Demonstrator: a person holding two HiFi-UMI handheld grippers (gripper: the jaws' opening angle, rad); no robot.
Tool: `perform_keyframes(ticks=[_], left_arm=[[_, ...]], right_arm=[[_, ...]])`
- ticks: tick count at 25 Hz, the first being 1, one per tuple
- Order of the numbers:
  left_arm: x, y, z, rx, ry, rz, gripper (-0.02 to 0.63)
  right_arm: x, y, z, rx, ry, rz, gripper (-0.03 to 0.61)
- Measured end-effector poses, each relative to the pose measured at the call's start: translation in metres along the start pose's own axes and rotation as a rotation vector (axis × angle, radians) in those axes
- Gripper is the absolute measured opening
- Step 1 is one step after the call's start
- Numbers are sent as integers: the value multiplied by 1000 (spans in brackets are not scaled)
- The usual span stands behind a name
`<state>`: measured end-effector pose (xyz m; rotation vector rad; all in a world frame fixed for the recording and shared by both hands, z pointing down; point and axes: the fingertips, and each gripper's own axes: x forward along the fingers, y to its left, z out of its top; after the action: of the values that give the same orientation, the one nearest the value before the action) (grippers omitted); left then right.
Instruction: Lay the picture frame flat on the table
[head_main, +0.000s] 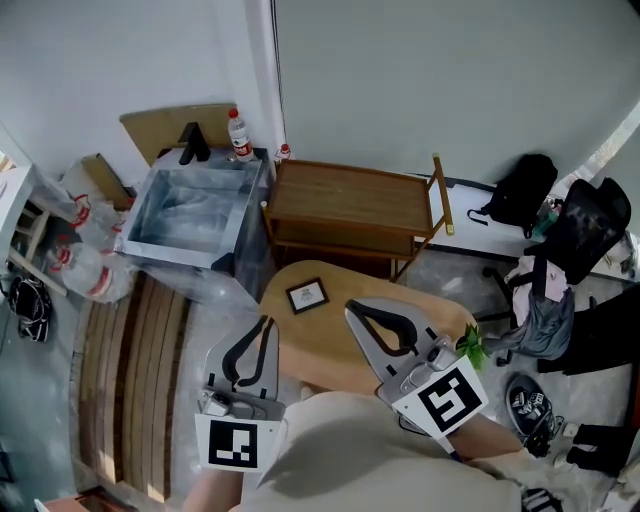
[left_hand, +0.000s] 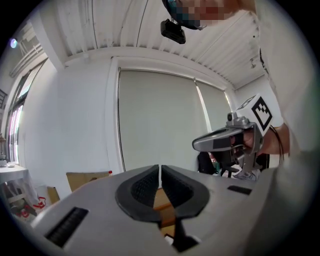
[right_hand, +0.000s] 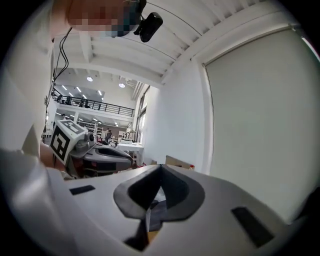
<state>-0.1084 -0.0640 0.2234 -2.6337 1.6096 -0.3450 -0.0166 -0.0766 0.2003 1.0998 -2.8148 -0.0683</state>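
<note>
A small dark-edged picture frame (head_main: 307, 295) lies face up on the round wooden table (head_main: 330, 345), toward its far left side. My left gripper (head_main: 266, 320) hangs over the table's left edge, just near-left of the frame, with its jaws shut and nothing between them. My right gripper (head_main: 351, 307) is over the table's middle, to the right of the frame, also shut and empty. Both point up and away from the table in their own views, so the frame is hidden there. The left gripper view shows the right gripper (left_hand: 227, 141); the right gripper view shows the left gripper (right_hand: 100, 152).
Behind the table stands a low wooden trolley (head_main: 350, 205). A grey tub (head_main: 190, 215) and a water bottle (head_main: 238, 135) are at the back left, with plastic bags (head_main: 85, 255) beside them. A green plant (head_main: 470, 345), a chair with clothes (head_main: 565, 250) and a black backpack (head_main: 522, 190) are on the right.
</note>
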Motion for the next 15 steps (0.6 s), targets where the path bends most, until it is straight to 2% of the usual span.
perform_keyframes(ticks=[3,15], left_arm=[[-1,-3,-1,-12,4,5,18],[-1,-1,-8,-37,22,22,18]], right_arm=[[-1,1,-2,-28,10,3,-4],[-4,-4,-11,-9,28,5,-3]])
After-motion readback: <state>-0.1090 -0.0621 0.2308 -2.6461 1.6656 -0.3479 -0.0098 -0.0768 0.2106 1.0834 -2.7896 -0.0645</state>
